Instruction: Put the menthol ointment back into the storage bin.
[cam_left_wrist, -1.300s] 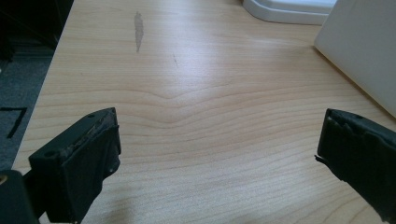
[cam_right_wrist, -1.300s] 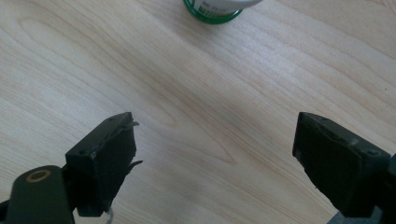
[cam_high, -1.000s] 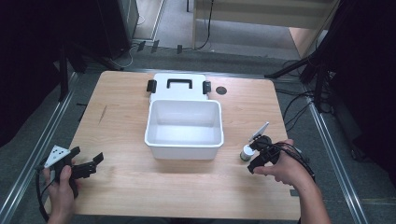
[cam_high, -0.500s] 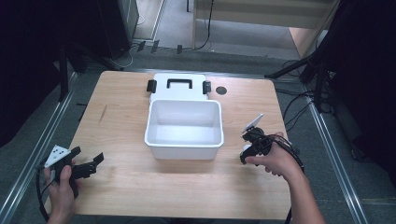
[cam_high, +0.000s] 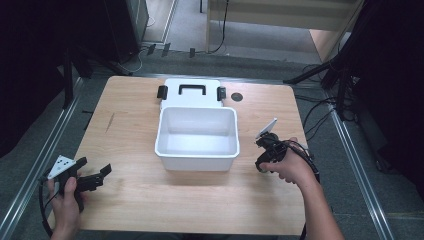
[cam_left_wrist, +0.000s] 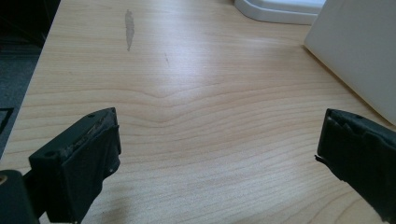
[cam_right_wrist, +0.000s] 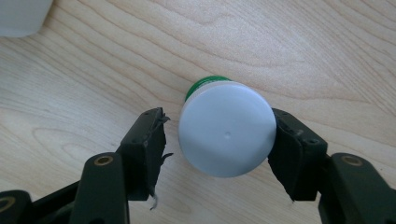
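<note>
A small bottle with a white cap (cam_right_wrist: 226, 135) and a green band stands upright on the wooden table (cam_high: 150, 200), right of the white bin (cam_high: 196, 161). My right gripper (cam_right_wrist: 217, 126) points down over it, and its jaws have just been closing with the bottle between them. The right pad (cam_right_wrist: 292, 154) meets the cap's edge, while the left pad (cam_right_wrist: 149, 144) stands a narrow gap away. From above, the right gripper (cam_high: 262, 150) and the hand cover the bottle. My left gripper (cam_high: 102, 172) rests open at the near left corner, with bare wood between its jaws (cam_left_wrist: 217, 140).
The empty white bin sits mid-table, its lid (cam_high: 190, 87) with a black handle lying flat behind it. A small black disc (cam_high: 236, 96) lies at the back right. Metal rails run along both table sides. Bare wood stretches along the table's near side.
My right gripper has moved toward the bin side and down over the bottle, and its jaws have narrowed around it. The left hand has stayed put.
</note>
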